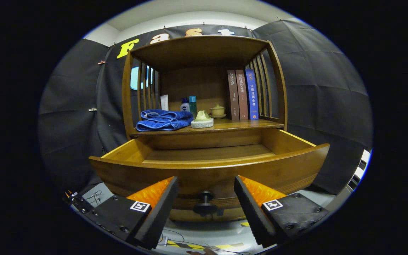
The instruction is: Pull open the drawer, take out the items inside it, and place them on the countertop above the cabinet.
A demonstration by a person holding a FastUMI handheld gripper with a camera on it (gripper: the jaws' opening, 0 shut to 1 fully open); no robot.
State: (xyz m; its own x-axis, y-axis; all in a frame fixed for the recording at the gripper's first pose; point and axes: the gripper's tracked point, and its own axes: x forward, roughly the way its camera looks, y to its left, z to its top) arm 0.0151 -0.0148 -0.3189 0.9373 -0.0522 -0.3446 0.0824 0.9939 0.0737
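A wooden cabinet's drawer point(209, 166) stands pulled out toward me, and the part of its floor that I see is bare wood. Its dark round knob point(205, 203) sits on the drawer front, between my fingers and a little beyond them. My gripper point(206, 182) is open, its two fingers spread to either side of the knob without touching it. On the countertop point(246, 124) above the drawer lie a folded blue towel point(164, 120) and a pale green object on a white base point(202, 119).
Further back on the countertop stand a small bottle point(185, 105), a teal container point(192, 102), a lidded ceramic cup point(218, 111) and three upright books point(243, 95). Slatted sides and a top board enclose that shelf. Cables and striped tape lie on the floor below the fingers.
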